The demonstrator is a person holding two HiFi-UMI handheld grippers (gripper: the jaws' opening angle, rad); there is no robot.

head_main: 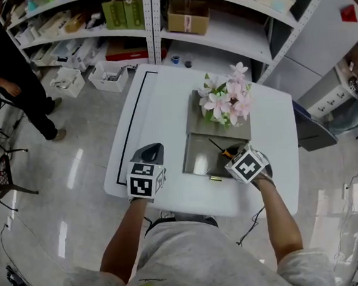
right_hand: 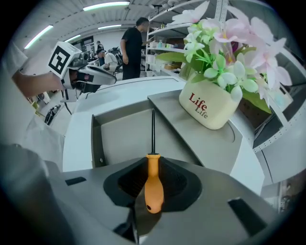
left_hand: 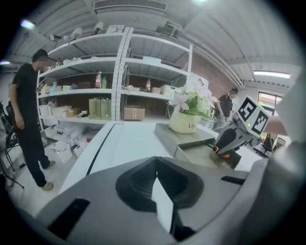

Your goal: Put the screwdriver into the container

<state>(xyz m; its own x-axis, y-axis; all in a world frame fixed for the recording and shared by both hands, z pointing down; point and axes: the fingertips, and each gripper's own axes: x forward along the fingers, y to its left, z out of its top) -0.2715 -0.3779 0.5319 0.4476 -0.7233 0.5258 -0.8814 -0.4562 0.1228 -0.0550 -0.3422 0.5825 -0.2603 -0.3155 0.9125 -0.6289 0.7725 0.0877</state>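
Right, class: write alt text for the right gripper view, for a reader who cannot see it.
The right tongs grip an orange-handled screwdriver, its shaft pointing over the open grey container. A flower pot stands beside the opening.

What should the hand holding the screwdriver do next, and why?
Probably ease down a little and open its jaws. The right gripper is shut on the orange handle of the screwdriver, and the shaft points out over the open container, so it should drop inside.
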